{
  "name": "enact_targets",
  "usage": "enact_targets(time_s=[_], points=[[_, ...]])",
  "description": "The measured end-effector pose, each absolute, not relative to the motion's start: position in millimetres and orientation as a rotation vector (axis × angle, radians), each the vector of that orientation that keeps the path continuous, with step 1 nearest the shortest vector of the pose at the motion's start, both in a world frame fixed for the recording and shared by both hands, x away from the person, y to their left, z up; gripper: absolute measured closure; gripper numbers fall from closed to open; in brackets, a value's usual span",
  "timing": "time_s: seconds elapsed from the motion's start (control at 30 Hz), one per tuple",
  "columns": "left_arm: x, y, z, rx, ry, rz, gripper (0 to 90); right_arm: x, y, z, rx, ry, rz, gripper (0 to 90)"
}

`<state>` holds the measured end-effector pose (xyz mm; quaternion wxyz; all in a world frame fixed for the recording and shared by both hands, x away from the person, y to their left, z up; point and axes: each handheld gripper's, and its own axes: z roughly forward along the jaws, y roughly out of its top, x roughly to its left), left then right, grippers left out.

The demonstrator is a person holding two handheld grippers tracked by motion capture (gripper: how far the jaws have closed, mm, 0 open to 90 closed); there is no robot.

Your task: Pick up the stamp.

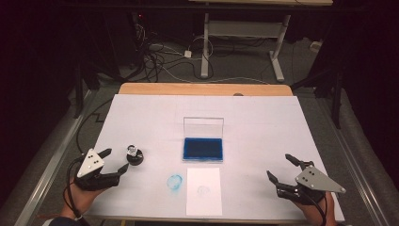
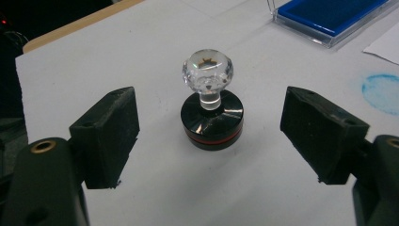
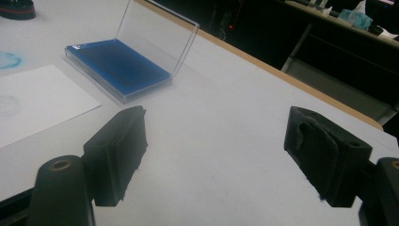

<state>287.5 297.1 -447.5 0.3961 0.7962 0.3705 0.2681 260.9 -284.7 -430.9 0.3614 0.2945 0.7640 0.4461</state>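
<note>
left gripper (image 1: 115,161) stands wide open and holds nothing, jaws aimed at the stamp (image 1: 134,156), which stands upright on the white surface (image 1: 263,136) just beyond the jaw tips. in the left gripper view the stamp (image 2: 211,106) sits centred between the jaws, untouched; its clear knob is up and its black base is down, judged lined up for a grasp. right gripper (image 1: 281,169) rests well apart at the near right, wide open and empty, judged idle. ink pad (image 1: 203,149) lies mid-surface with lid raised, ready for inking. paper sheet (image 1: 203,190) lies just in front of it, a faint round mark on it. a blue smear (image 1: 175,181) lies beside the sheet.
</note>
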Motion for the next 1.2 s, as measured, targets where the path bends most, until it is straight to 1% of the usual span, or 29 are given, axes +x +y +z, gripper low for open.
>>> enact_targets(time_s=[0.13, 0.5, 0.87, 1.0, 1.03, 1.1, 1.13, 1.2], points=[[299, 293, -447, 2.015, 0.942, 0.628, 19.2, 262, -283, -432, 0.759, 1.976, 1.144, 21.6], [334, 281, -455, 2.086, 0.998, 0.570, 19.2, 263, -282, -435, 0.755, 2.000, 1.138, 22.6], [347, 274, -460, 2.103, 1.003, 0.540, 19.9, 263, -282, -436, 0.753, 2.001, 1.137, 22.3], [347, 275, -460, 2.100, 1.004, 0.535, 22.5, 263, -282, -435, 0.751, 1.999, 1.139, 22.4], [347, 275, -461, 2.098, 1.002, 0.535, 24.6, 263, -282, -436, 0.751, 1.999, 1.139, 22.3], [346, 275, -461, 2.105, 0.995, 0.533, 25.9, 263, -282, -435, 0.748, 1.999, 1.139, 22.3], [346, 274, -462, 2.112, 0.983, 0.529, 29.2, 263, -282, -435, 0.745, 2.000, 1.137, 22.3], [346, 274, -462, 2.111, 0.985, 0.532, 30.7, 262, -281, -435, 0.739, 1.998, 1.132, 22.3]])
